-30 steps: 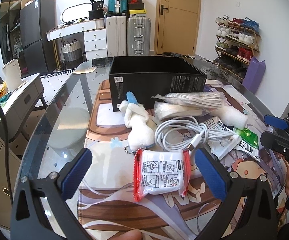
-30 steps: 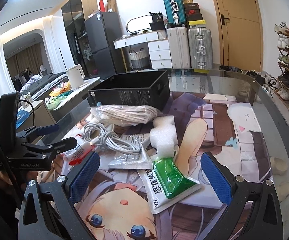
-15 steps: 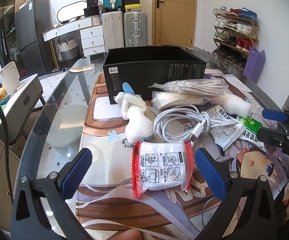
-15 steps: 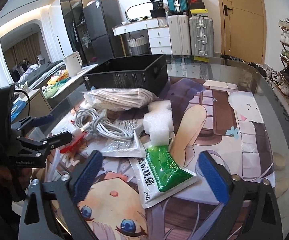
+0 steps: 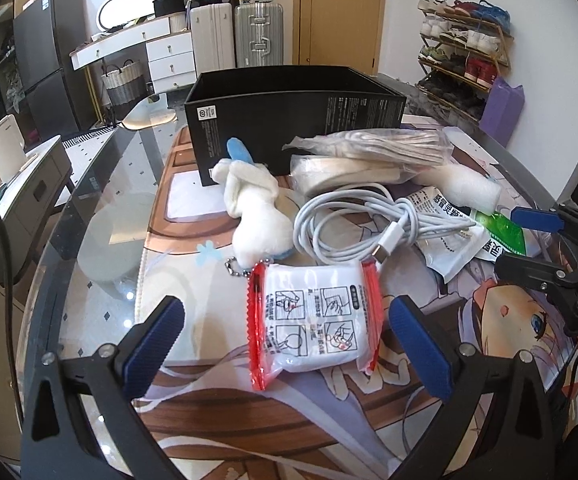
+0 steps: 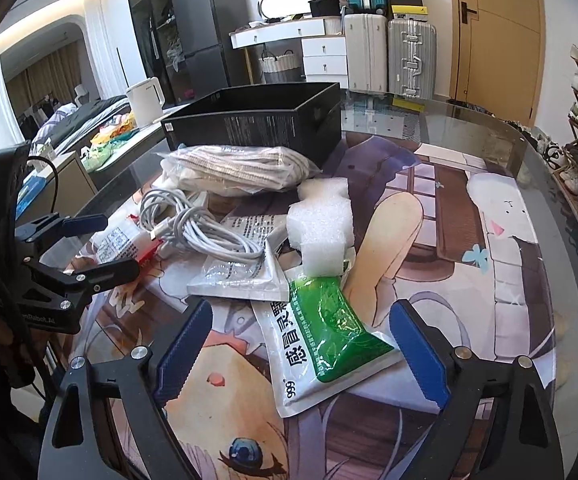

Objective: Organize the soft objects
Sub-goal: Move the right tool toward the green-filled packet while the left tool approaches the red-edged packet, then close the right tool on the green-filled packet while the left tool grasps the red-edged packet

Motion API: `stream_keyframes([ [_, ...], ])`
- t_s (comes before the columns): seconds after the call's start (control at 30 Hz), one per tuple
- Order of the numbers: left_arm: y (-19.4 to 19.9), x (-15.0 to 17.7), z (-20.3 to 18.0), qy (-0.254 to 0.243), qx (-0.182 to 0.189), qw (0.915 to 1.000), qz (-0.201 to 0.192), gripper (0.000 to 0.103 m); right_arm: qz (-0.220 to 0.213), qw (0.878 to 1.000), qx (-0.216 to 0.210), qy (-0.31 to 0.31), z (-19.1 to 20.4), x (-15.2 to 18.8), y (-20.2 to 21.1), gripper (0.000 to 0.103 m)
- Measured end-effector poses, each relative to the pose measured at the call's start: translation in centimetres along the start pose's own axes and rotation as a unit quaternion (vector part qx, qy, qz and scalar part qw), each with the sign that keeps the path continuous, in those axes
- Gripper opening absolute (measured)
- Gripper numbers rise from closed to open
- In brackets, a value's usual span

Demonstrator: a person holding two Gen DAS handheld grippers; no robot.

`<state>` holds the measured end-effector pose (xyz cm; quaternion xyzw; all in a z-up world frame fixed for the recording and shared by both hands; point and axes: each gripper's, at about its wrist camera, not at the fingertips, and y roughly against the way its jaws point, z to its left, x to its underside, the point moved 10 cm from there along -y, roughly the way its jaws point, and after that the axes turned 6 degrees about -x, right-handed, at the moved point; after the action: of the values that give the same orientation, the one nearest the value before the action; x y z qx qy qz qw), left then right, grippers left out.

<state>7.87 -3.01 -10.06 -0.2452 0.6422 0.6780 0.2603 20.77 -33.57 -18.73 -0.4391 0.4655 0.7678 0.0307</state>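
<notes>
A pile of soft items lies on the glass table in front of an open black box (image 5: 293, 120), which also shows in the right wrist view (image 6: 257, 124). My left gripper (image 5: 285, 336) is open, its jaws on either side of a white packet with red edges (image 5: 313, 316). Behind it lie a white plush keychain (image 5: 253, 212), a coiled white cable (image 5: 353, 224) and a bagged rope bundle (image 5: 373, 148). My right gripper (image 6: 301, 344) is open around a green-and-white medicine pouch (image 6: 325, 336). A white foam block (image 6: 321, 228) and a silver pouch (image 6: 241, 276) lie just beyond it.
The table carries a printed anime mat (image 6: 449, 216). Its curved glass edge (image 5: 61, 216) runs along the left. Suitcases (image 5: 233, 36), a white desk and a door stand at the back. A shoe rack (image 5: 465, 52) is on the right.
Both grippers have moved forward and lower toward the pile. The red-edged packet now sits between the left jaws, the green pouch between the right jaws. No item has moved.
</notes>
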Motion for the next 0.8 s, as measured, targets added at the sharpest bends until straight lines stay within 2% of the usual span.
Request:
stream_keyframes([
  [0.53,0.0,-0.2,-0.2,-0.006,0.002,1.0000,-0.001,0.100,0.033,0.998,0.013,0.043,1.0,1.1,-0.6,0.076],
  [0.73,-0.2,0.2,-0.3,-0.009,0.009,0.9999,0.008,0.085,0.035,0.998,0.019,0.043,0.9,1.7,-0.3,0.070],
  [0.8,-0.1,0.2,-0.6,-0.013,0.013,0.9998,0.007,0.077,0.034,0.998,0.020,0.043,0.9,1.8,-0.2,0.069],
])
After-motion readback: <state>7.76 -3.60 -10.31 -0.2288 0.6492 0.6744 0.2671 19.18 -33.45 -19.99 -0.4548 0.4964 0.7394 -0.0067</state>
